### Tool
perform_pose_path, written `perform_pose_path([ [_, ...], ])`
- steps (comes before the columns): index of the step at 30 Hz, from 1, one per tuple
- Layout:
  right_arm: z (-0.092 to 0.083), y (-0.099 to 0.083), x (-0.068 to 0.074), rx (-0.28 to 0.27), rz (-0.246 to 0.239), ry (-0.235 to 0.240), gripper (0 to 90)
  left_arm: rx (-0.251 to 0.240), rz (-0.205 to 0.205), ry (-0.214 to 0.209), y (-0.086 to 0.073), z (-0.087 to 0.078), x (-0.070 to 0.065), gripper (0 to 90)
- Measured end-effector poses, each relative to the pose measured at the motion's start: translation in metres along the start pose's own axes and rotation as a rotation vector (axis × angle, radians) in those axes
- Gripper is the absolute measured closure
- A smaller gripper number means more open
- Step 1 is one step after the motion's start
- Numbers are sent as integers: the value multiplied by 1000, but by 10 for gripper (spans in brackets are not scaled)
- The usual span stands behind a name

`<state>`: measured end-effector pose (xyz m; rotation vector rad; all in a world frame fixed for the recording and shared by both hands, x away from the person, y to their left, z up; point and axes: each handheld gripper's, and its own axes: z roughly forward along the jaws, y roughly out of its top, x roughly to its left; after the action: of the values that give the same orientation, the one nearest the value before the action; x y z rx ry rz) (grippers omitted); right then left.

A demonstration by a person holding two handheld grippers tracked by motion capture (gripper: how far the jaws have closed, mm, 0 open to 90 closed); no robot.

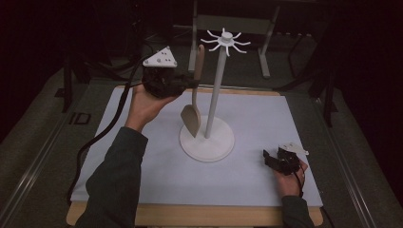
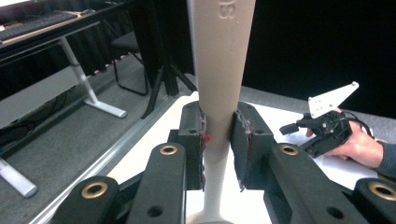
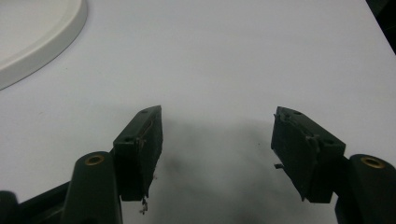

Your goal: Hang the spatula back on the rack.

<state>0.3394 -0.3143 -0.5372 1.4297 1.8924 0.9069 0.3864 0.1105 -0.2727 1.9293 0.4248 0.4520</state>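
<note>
**Spatula handling: grip point and view coverage**

The left tongs (image 1: 194,83) pinch the wooden spatula (image 1: 194,107) on its handle, well above the blade. The spatula hangs upright, blade down, with the blade tip just over the round base (image 1: 207,141) of the white hanging stand (image 1: 216,85). The stand's post rises just right of the left tongs, and its crown of hooks (image 1: 226,42) sits above them.

Handling, as a judgement: the spatula looks rigid, light and not fragile. Its smooth, rounded handle tapers, so it may slip or pivot between flat pads. Hold it where the handle narrows, as here, with both pads square on opposite sides. A grip nearer the blade would leave the long handle top free to swing.

View coverage, left to right:

- High view: gives the whole layout, namely the spatula's full length, its tilt against the post, and the hooks overhead. The pad contact is too small to judge here.
- Left gripper view: shows the pads (image 2: 201,144) pressing the handle (image 2: 219,70) from both sides, plus embossed lettering near the handle top. The right tongs (image 2: 299,127) appear farther off, resting on the white surface (image 2: 336,168).
- Right gripper view: shows the right tongs (image 3: 217,144) spread wide, nothing between them, low over the surface (image 3: 233,56). The base rim (image 3: 42,42) lies ahead of them to the left.
</note>
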Motion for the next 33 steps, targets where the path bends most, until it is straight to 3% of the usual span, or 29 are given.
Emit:
perform_pose_path([
  [12,0,0,0,0,1,0,336,42,30,9,8,7,-8,752],
  [22,0,0,0,0,0,0,336,65,20,29,11,15,-6,752],
  [33,0,0,0,0,1,3,336,60,3,19,12,25,-5,752],
])
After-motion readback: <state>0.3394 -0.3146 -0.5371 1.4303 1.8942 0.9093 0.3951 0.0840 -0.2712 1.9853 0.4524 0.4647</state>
